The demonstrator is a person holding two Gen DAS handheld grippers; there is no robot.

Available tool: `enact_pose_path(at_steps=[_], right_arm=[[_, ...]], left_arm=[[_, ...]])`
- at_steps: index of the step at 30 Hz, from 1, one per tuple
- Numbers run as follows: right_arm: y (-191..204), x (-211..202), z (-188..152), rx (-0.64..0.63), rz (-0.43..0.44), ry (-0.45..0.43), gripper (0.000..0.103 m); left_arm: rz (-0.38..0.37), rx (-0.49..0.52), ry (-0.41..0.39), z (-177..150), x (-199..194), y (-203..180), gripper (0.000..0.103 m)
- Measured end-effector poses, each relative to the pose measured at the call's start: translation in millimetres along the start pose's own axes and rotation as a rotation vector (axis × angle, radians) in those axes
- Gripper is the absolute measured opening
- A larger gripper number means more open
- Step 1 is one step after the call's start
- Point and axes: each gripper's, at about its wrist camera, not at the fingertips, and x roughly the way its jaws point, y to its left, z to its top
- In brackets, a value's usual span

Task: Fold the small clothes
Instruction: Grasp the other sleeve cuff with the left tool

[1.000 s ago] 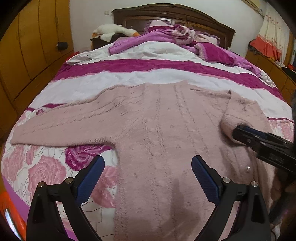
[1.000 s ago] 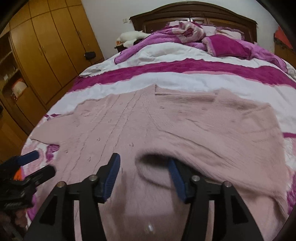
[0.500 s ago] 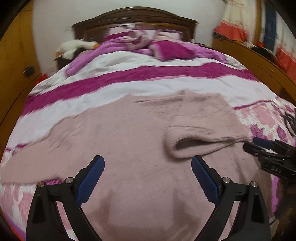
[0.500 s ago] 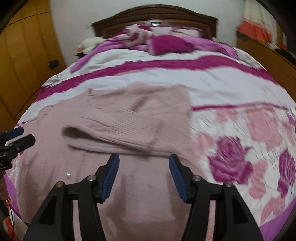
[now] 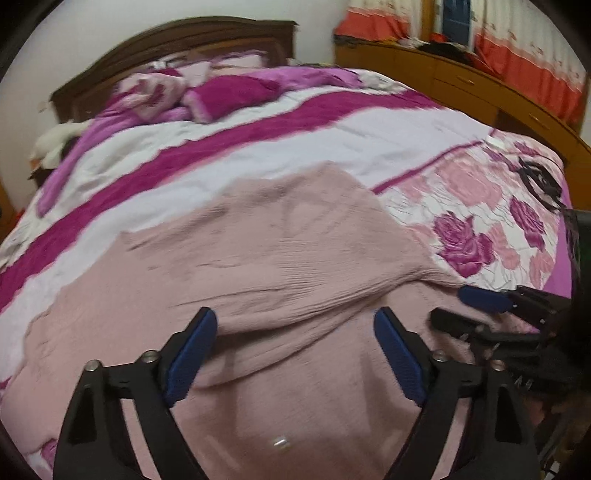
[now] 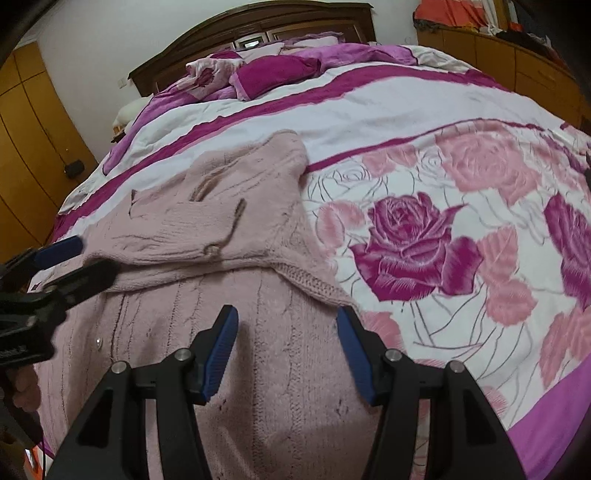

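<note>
A pale pink knitted cardigan (image 5: 266, 258) lies flat on the bed, also in the right wrist view (image 6: 229, 332). Its right sleeve (image 6: 192, 236) is folded across the chest, cuff toward the left. My left gripper (image 5: 295, 354) is open and empty, low over the cardigan's body. My right gripper (image 6: 286, 347) is open and empty over the cardigan's lower right side, near its edge. The right gripper also shows at the right of the left wrist view (image 5: 476, 310), and the left gripper at the left of the right wrist view (image 6: 70, 262).
The bed has a rose-patterned bedspread (image 6: 424, 240) with magenta and white stripes (image 5: 258, 147). Crumpled purple blankets and pillows (image 6: 266, 70) lie by the dark headboard (image 6: 251, 26). Wooden wardrobes (image 6: 33, 122) stand left; a wooden cabinet (image 5: 480, 85) and curtains stand right.
Both grippers have swung to the right, over the cardigan's right side. The right gripper, which was around the sleeve cuff a second ago, has left it folded across the cardigan.
</note>
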Motion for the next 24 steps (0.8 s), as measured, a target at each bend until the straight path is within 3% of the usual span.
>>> enact_pose_path(at_steps=[8, 10, 12, 13, 17, 19, 24], right_arm=[[-1.4, 8.2, -10.3, -0.022, 0.003, -0.027, 0.059], [-4.1, 7.1, -12.8, -0.02, 0.007, -0.031, 0.059], [-4.7, 7.6, -13.1, -0.018, 0.01, -0.033, 0.059], [-4.7, 8.0, -13.3, -0.018, 0.01, -0.035, 0.059], [-4.2, 9.0, -14.4, -0.025, 0.01, -0.041, 0.059], [-4.9, 9.5, -14.6, -0.027, 0.01, -0.042, 0.059], [-3.8, 9.8, -15.4, -0.031, 0.004, -0.044, 0.059]], left_arm=[[-0.034, 0.119, 0.047, 3.1, 36.2, -31.9, 0.038], [-0.036, 0.124, 0.048, 4.8, 41.7, -34.8, 0.028], [-0.05, 0.103, 0.043, 7.0, 44.5, -32.3, 0.005], [-0.067, 0.074, 0.036, 9.0, 44.1, -28.5, 0.0], [-0.102, -0.027, -0.031, 13.8, 27.8, -9.9, 0.0], [-0.092, -0.073, -0.078, 16.1, 14.6, 1.8, 0.0], [-0.042, -0.296, -0.201, 6.7, -28.8, 60.0, 0.0]])
